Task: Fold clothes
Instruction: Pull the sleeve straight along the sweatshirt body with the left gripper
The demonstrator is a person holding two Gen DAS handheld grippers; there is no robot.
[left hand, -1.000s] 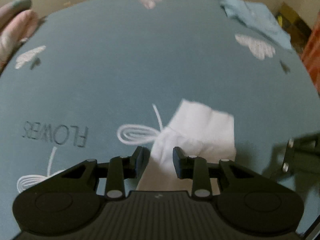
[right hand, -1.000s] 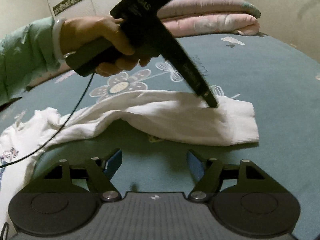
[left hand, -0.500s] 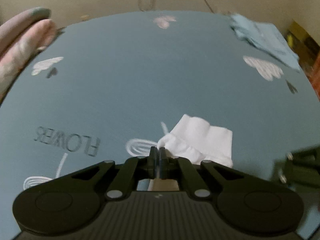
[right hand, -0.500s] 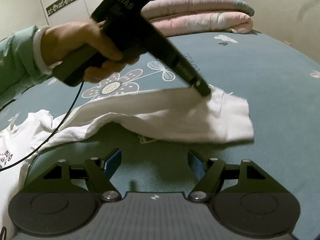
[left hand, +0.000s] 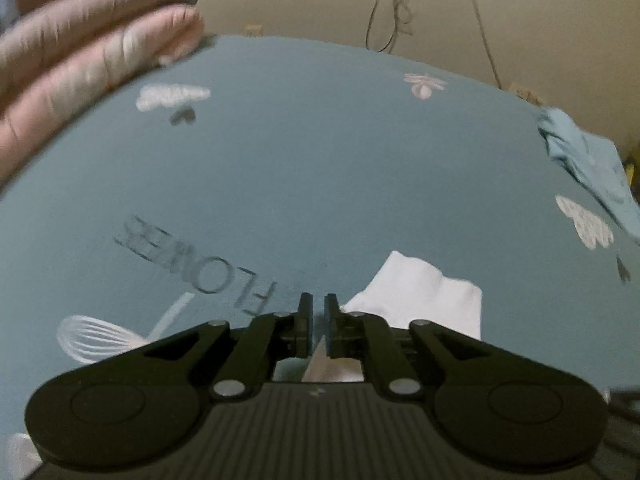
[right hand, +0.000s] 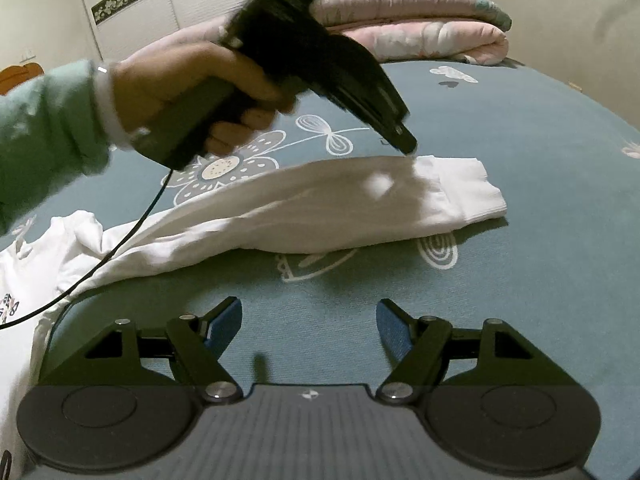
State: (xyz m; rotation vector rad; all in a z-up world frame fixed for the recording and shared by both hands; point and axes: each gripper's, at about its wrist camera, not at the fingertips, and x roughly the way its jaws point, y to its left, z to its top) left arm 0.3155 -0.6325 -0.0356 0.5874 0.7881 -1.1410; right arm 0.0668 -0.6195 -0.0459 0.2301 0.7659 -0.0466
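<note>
Left claw (left hand: pixel 316 330): jaws have closed from wide apart to a narrow slit, clamped on the white sleeve (right hand: pixel 320 208) just behind its ribbed cuff (left hand: pixel 424 292); white cloth shows in the slit, though the left wrist view is blurred; from the right wrist view the tip meets the sleeve's far edge, which now peaks at the pinch where a second ago it lay flat; judged, the sleeve fold is under way. The sleeve lies stretched across the bed (left hand: pixel 320 168). Right claw (right hand: pixel 309 326): jaws apart, empty, over bare sheet. Clear bedding beyond the cuff; folded quilt (right hand: pixel 420 24) and blue garment (left hand: pixel 584 168) sit well apart at the far edges.
</note>
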